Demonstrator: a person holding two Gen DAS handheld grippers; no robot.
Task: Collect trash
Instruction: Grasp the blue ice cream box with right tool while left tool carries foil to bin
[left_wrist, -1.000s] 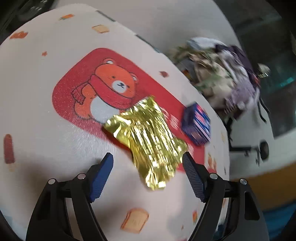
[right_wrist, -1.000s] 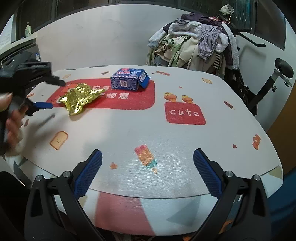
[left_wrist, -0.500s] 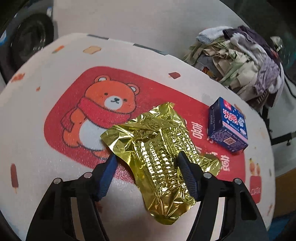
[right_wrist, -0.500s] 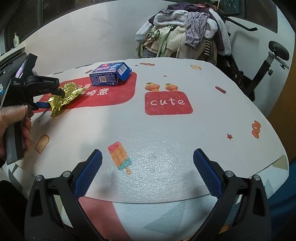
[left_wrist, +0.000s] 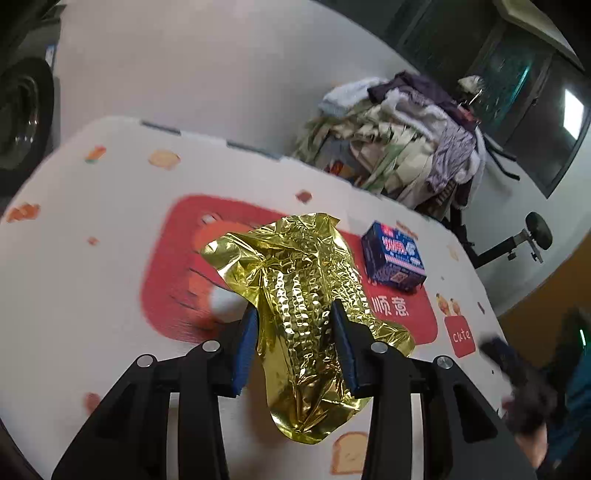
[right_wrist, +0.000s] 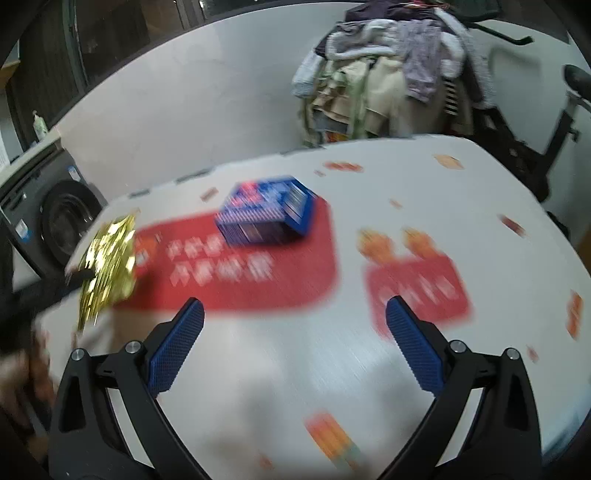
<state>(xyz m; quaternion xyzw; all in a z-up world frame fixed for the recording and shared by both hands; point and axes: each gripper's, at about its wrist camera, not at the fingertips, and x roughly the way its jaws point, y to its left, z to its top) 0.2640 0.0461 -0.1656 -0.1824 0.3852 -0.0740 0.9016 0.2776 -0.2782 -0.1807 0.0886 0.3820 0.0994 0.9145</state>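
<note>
Left and right wrist views, trash collection on a printed table.

The table (right_wrist: 461, 184), white with red panels and small cartoon prints, carries everything; I see its far edge against a pale wall, with a heap of clothes (left_wrist: 402, 144) behind its far right corner and a washing machine (right_wrist: 55, 221) beyond its left edge. An exercise-bike frame (left_wrist: 517, 243) stands past the right edge.

The gold foil wrapper (left_wrist: 306, 306), crumpled and the larger piece of trash, sits toward the left edge over the large red panel. My left gripper (left_wrist: 295, 347) has it between its blue pads (left_wrist: 245, 347), and the jaws are closing on its middle; both pads appear to press the foil, whose lower flap hangs free in front of the fingers. In the right wrist view the wrapper seems raised off the surface, so I judge the pinch is taken at mid-sheet to gather the foil instead of scraping it along the table.

The blue carton (right_wrist: 267, 216) lies near the far edge on the same red panel, well apart from the wrapper and untouched. My right gripper (right_wrist: 293, 343) hangs spread wide and empty above the near part of the table, aimed roughly toward the carton; that view is motion-blurred. I take the carton as the next piece.
</note>
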